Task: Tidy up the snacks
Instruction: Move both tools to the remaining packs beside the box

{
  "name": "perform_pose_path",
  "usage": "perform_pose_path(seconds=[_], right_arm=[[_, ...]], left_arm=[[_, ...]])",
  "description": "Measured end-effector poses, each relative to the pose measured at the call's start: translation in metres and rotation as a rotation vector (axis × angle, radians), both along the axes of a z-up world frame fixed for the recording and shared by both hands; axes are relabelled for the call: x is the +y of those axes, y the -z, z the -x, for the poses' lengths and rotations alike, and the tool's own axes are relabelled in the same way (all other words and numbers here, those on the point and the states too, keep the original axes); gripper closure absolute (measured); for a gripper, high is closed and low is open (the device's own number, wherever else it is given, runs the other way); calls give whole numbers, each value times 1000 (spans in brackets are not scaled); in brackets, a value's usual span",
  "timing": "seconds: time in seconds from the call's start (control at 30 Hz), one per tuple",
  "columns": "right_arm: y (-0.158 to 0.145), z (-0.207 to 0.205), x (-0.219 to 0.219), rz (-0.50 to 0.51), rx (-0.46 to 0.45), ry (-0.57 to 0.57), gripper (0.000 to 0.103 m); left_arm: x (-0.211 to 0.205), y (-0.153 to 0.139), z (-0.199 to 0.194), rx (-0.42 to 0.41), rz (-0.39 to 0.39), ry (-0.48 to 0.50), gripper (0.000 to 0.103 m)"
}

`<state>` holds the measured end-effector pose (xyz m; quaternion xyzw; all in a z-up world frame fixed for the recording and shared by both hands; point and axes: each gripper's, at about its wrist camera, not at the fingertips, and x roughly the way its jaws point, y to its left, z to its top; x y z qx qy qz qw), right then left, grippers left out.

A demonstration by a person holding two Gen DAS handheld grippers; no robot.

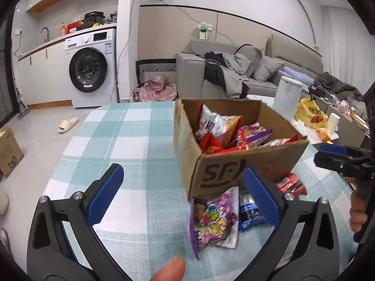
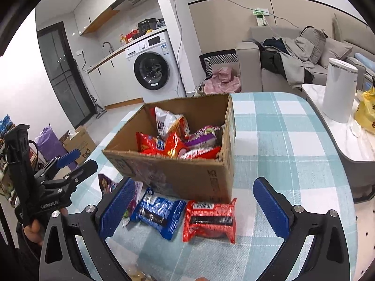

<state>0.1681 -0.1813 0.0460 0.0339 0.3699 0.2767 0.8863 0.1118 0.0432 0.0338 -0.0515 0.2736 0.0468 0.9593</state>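
Both grippers stand wide apart with nothing between their pads: the left gripper (image 1: 184, 196) hangs over the near edge of the checked tablecloth (image 1: 131, 140), and the right gripper (image 2: 194, 207) hovers beside it, closer to the table's right-hand side. Three snacks lie loose on the cloth against the near wall of the cardboard box (image 2: 178, 178), which already holds a heap of packets. Directly ahead of the right gripper lies the red packet (image 2: 209, 220), flat, its long axis running across the jaw gap, with the blue packet (image 2: 159, 215) touching its left side. The purple candy bag (image 1: 214, 220) sits just ahead of the left gripper, toward its right finger, tilted up on one edge. Each hand therefore seems nearest its own packet, the box just beyond.
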Motion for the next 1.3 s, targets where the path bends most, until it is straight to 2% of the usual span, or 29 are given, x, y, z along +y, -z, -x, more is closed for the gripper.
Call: perform_pose_path(seconds=[0.13,0.33,0.57,0.77,1.3], right_arm=[[11,2,-1,17,15,8,1],[28,0,-1,30,60,-5,1],[39,-2,1,48,95,-14,5],[52,-4,4,67,129,-20,12],[64,-8,6,84,157,-31,12]], left_arm=[[1,9,1,31,-9,12,1],[-2,23,6,34,-31,32,1],[2,39,-4,93,16,44,1],[-4,46,-8,101,6,73,1],[-3,61,-17,162,34,96,1]])
